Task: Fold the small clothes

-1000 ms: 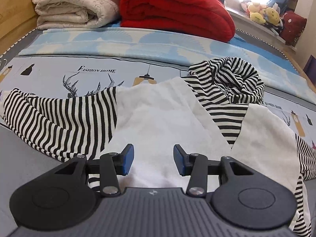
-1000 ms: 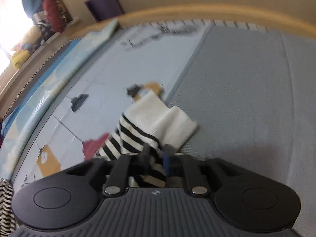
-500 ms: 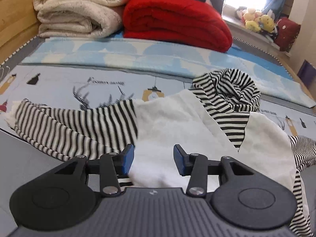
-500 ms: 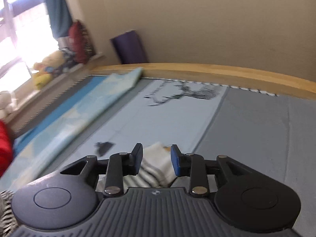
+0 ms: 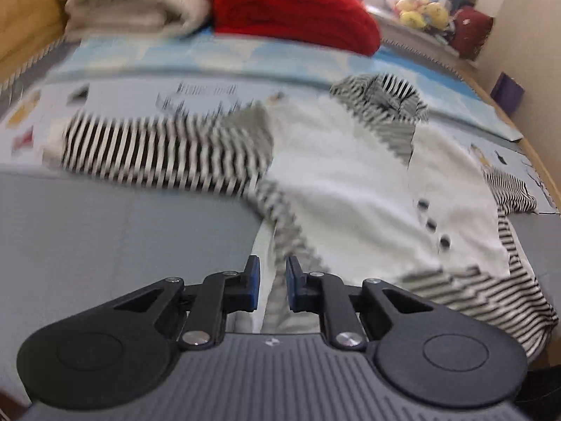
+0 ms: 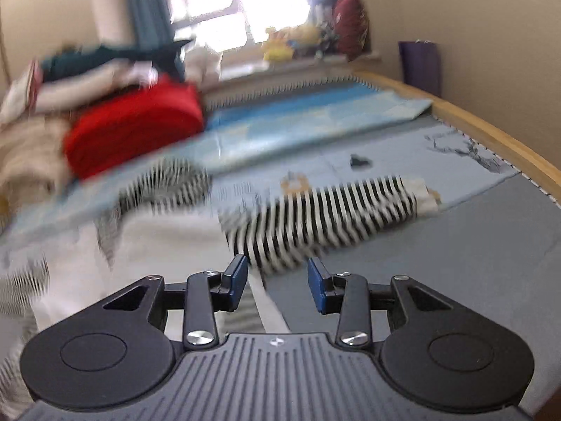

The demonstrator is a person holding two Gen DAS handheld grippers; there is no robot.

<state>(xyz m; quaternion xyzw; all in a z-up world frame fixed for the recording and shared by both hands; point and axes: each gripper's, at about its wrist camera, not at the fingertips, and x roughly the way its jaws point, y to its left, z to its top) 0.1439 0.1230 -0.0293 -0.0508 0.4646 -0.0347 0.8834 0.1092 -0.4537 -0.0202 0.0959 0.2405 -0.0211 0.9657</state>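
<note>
L tongs [image 5: 272,286] narrowed round hem, R tongs [image 6: 277,286] now spread, sweater [image 5: 350,182] flat

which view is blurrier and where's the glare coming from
Right wrist view is blurrier: the striped sleeve and red blanket smear sideways, and the window blows out white. Left wrist view smears the other sleeve; the buttons stay readable.

Both grippers, left gripper [image 5: 272,287] and right gripper [image 6: 277,287], are black plastic with blue pads [image 5: 253,282], silver screws [image 6: 198,336] and a ribbed grey body [image 6: 273,379].
</note>
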